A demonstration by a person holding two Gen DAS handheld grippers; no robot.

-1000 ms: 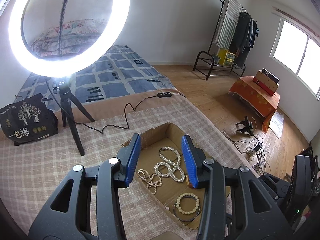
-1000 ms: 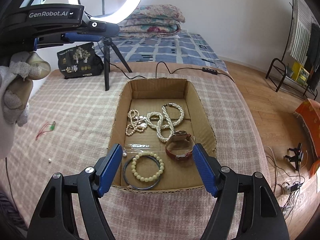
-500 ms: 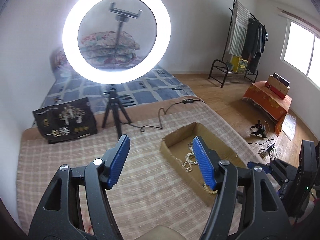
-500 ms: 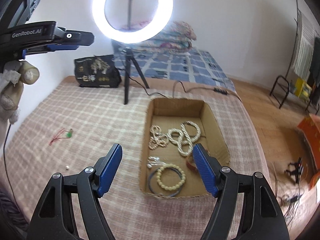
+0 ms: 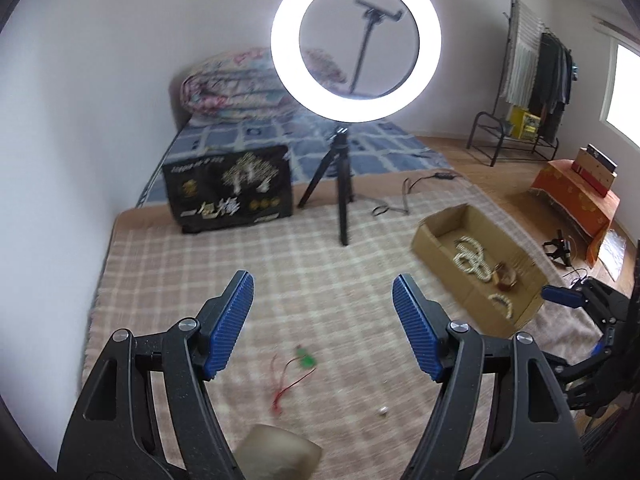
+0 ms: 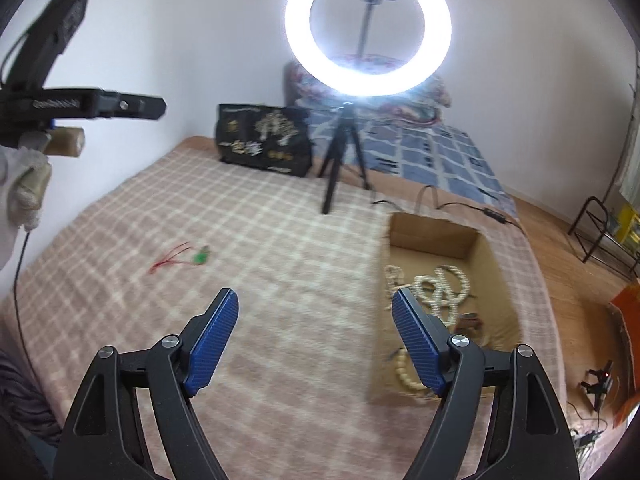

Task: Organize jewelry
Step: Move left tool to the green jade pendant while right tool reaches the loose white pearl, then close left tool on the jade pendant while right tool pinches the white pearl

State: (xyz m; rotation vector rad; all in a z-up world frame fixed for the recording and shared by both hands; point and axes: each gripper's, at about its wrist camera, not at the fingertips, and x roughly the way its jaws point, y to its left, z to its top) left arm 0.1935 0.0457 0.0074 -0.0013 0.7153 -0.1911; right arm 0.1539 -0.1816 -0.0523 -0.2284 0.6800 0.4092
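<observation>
Jewelry sits mostly gathered in the cardboard box (image 5: pixel 478 258) on the bed, but a red-strung green charm (image 5: pixel 294 372) and one loose bead (image 5: pixel 383 411) lie outside — so the left claw (image 5: pixel 322 320), jaws just widened and empty, aims there; the right claw (image 6: pixel 316 332) hangs released too.

A home bedroom is shown: a bed under a checked blanket (image 5: pixel 280 272) is spread directly beneath the claws, with folded quilts (image 5: pixel 232 84) piled at the wall far ahead. A lit ring light (image 5: pixel 356 40) on a tripod is stood straight ahead. Off to the right, clothes are hung on a garment rack (image 5: pixel 536 68) over wooden flooring (image 5: pixel 500 184).
</observation>
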